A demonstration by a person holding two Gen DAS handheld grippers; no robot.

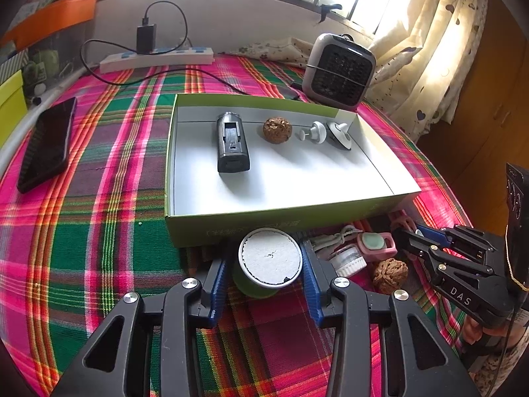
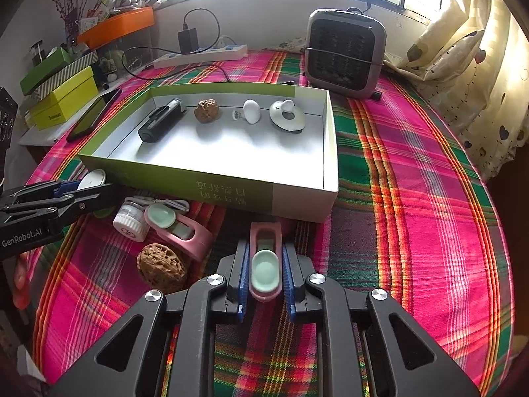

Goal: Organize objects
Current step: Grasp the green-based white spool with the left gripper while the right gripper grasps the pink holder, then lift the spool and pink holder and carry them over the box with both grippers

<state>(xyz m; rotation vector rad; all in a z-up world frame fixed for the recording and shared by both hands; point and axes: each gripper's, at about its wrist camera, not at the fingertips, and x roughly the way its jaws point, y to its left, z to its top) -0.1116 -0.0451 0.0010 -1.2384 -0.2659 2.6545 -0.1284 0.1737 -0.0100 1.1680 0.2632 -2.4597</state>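
Note:
My left gripper [image 1: 269,264] is shut on a green round tin with a white lid [image 1: 269,258], which stands on the plaid cloth just in front of the green-and-white box [image 1: 281,223]. My right gripper [image 2: 266,271] is shut on a pink holder with a mint-green insert [image 2: 264,268], close to the box's near wall [image 2: 198,182]. Inside the box lie a black device [image 1: 231,142], a walnut [image 1: 277,129], a white knob [image 1: 314,132] and a white cap [image 1: 340,132]. Between the grippers lie a small white-capped jar [image 2: 130,223], a second pink holder [image 2: 185,228] and a walnut [image 2: 162,268].
A black phone [image 1: 46,145] lies left of the box. A power strip with a charger [image 1: 155,58] runs along the back wall. A grey fan heater [image 1: 339,71] stands behind the box's right corner, with curtains [image 2: 463,66] beyond. Yellow and green boxes [image 2: 62,99] are stacked at far left.

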